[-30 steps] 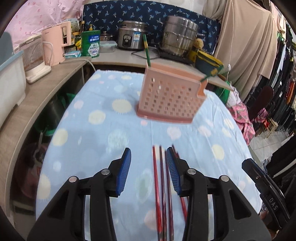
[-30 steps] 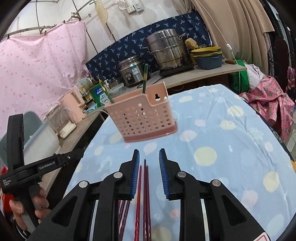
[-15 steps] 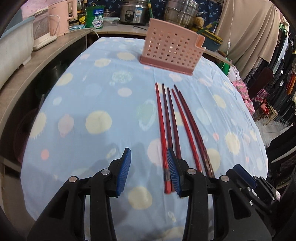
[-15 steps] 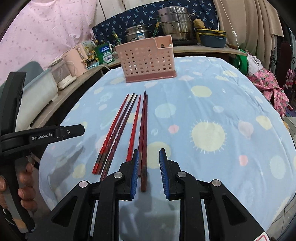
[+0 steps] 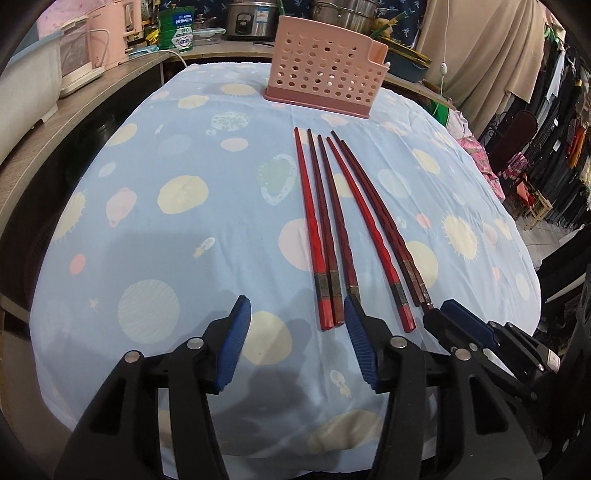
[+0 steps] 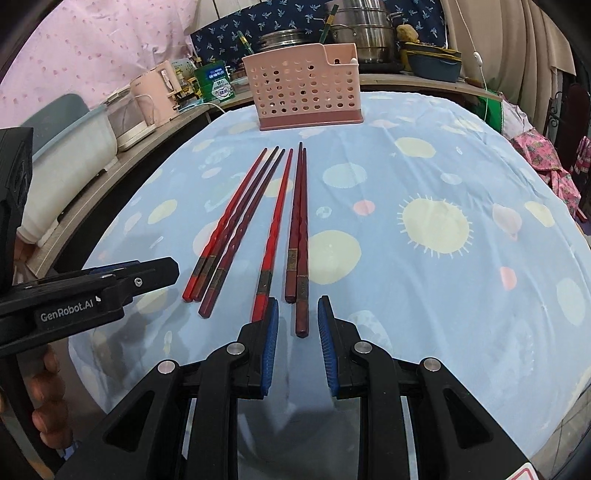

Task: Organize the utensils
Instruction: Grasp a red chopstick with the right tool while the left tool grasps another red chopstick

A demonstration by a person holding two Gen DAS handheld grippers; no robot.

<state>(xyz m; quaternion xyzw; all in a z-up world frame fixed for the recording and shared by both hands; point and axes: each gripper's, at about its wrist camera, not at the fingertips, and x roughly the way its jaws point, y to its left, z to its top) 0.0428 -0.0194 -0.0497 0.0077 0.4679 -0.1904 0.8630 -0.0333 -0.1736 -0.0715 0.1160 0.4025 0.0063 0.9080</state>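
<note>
Several red and dark red chopsticks [image 5: 332, 218] lie side by side on the blue spotted tablecloth, tips toward a pink perforated utensil holder [image 5: 325, 79] at the far end. They also show in the right wrist view [image 6: 273, 229], as does the holder [image 6: 304, 92]. My left gripper [image 5: 295, 325] is open and empty, just short of the leftmost chopsticks' butt ends. My right gripper [image 6: 295, 321] is open and empty, its pads either side of the butt end of the rightmost chopstick [image 6: 302, 258]. The right gripper also shows in the left wrist view [image 5: 469, 328].
A wooden counter [image 5: 92, 96] runs along the left and back with a pink kettle [image 6: 162, 92], a green box [image 6: 216, 83], a rice cooker [image 5: 251, 18] and steel pots [image 6: 362, 33]. Clothes hang at the right [image 5: 554, 92]. The table edge is close below both grippers.
Both grippers have pulled back from near the holder to the near ends of the chopsticks. The whole row of chopsticks has come into view. Both jaws stay open.
</note>
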